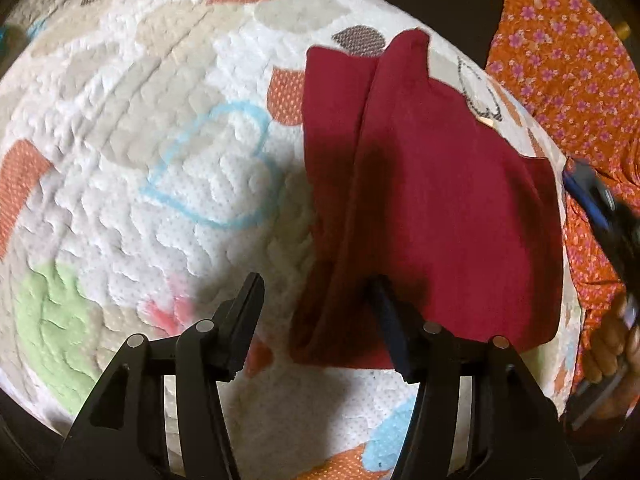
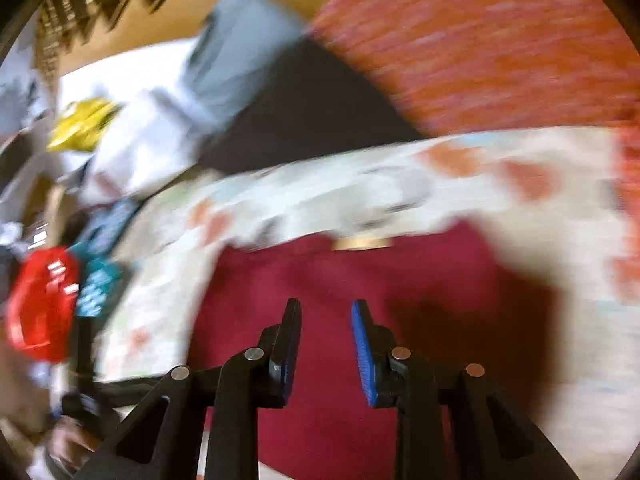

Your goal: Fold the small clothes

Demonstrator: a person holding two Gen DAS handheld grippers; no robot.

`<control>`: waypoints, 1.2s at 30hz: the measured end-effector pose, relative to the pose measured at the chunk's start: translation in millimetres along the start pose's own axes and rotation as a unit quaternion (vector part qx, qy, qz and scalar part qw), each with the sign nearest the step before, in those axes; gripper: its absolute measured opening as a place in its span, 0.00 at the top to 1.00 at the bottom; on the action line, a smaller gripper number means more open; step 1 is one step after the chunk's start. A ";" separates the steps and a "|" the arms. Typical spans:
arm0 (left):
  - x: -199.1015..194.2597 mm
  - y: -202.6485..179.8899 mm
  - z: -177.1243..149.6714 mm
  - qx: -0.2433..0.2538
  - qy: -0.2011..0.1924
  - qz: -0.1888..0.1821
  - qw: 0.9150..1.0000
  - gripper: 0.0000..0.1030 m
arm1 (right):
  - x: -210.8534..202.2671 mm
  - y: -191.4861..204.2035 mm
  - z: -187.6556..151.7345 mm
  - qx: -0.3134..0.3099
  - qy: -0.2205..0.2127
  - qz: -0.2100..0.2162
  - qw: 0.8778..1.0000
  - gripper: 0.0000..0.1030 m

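A dark red small garment [image 1: 432, 200] lies folded on a white quilt with a heart pattern [image 1: 160, 160]. In the left wrist view my left gripper [image 1: 316, 288] is open over the garment's near left edge, and its right finger [image 1: 384, 312] rests against the red cloth. A raised fold runs along the garment's left side. In the blurred right wrist view my right gripper [image 2: 326, 312] is open and empty just above the same red garment [image 2: 320, 272]. The right gripper also shows in the left wrist view [image 1: 600, 208], at the right edge.
An orange flowered cloth [image 1: 560, 60] lies beyond the quilt's right edge. In the right wrist view a red object [image 2: 40, 304], a yellow object [image 2: 80, 124] and pale bundled things [image 2: 160, 120] lie at the left, past the quilt [image 2: 360, 184].
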State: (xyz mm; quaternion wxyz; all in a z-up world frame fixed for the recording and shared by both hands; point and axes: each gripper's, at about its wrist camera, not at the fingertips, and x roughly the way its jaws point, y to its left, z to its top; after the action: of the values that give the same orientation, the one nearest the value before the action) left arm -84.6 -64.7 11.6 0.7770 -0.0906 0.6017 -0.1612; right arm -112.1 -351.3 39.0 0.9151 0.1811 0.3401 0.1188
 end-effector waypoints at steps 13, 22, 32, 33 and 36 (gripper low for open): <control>21.5 -5.6 7.7 -0.058 -0.005 -0.025 0.998 0.27 | 187.4 83.5 14.3 -0.108 0.129 -0.037 0.985 0.76; 25.0 -31.3 18.7 -0.051 -0.017 -0.102 0.993 0.67 | 116.2 43.0 24.7 -0.014 0.099 0.016 0.995 0.63; -13.7 -130.2 -25.0 0.202 -0.155 -0.081 0.964 0.79 | 39.7 23.4 36.0 0.039 0.060 0.080 0.994 0.39; -11.2 -136.0 -28.4 0.215 -0.156 -0.074 0.961 0.79 | 40.8 22.9 34.7 0.045 0.068 0.086 0.993 0.39; -5.0 -147.7 -29.9 0.235 -0.157 -0.064 0.957 0.79 | 43.4 27.6 32.8 0.034 0.079 0.092 0.992 0.39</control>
State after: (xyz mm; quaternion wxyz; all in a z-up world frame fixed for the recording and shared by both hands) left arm -135.4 -198.9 57.8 0.8491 0.0323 0.4102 -0.3313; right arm -60.7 -319.8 48.3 0.8641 0.2329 0.3968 0.2042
